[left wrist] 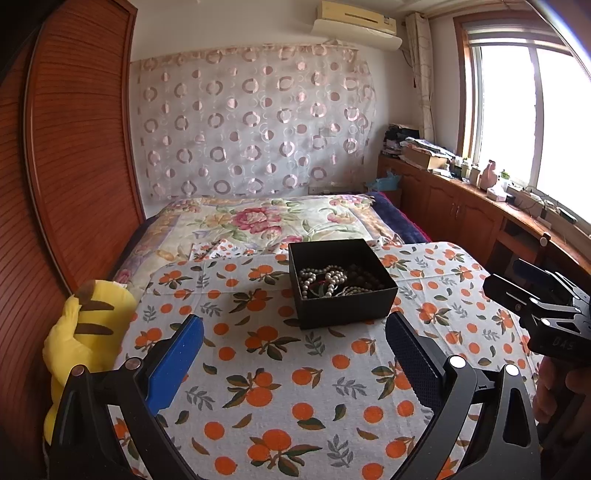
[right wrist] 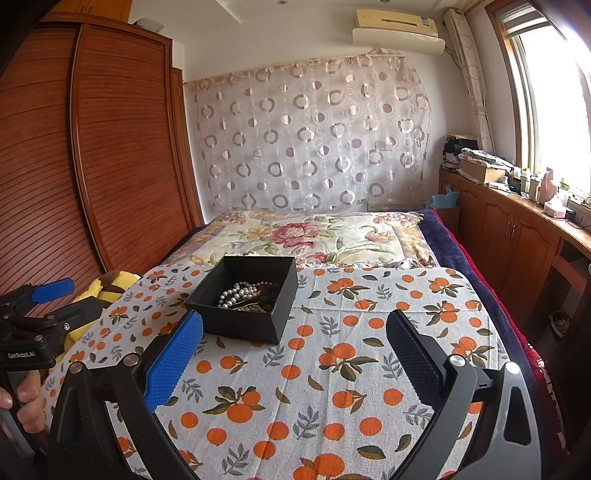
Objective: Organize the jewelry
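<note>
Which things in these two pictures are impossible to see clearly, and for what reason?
- Tangled bead jewelry in the black square box: pieces overlap, so no count in either view.
- Box floor: hidden under the beads and behind the near wall, right wrist view.
- Yellow striped plush toy: cut by the tablecloth edge; face unseen.
- Small windowsill bottles: too small, backlit.

1. A louvered reddish-wood wardrobe [right wrist: 110, 155] lines the left wall.
2. A sheer curtain with pink ring patterns [left wrist: 251, 122] hangs across the white back wall, with an air conditioner [left wrist: 356, 20] mounted above it.
3. A bed with a floral quilt [right wrist: 314, 232] sits below the curtain.
4. Bright daylight comes through the window [left wrist: 532, 118] on the right, above cluttered wooden cabinets [left wrist: 454, 206].
</note>
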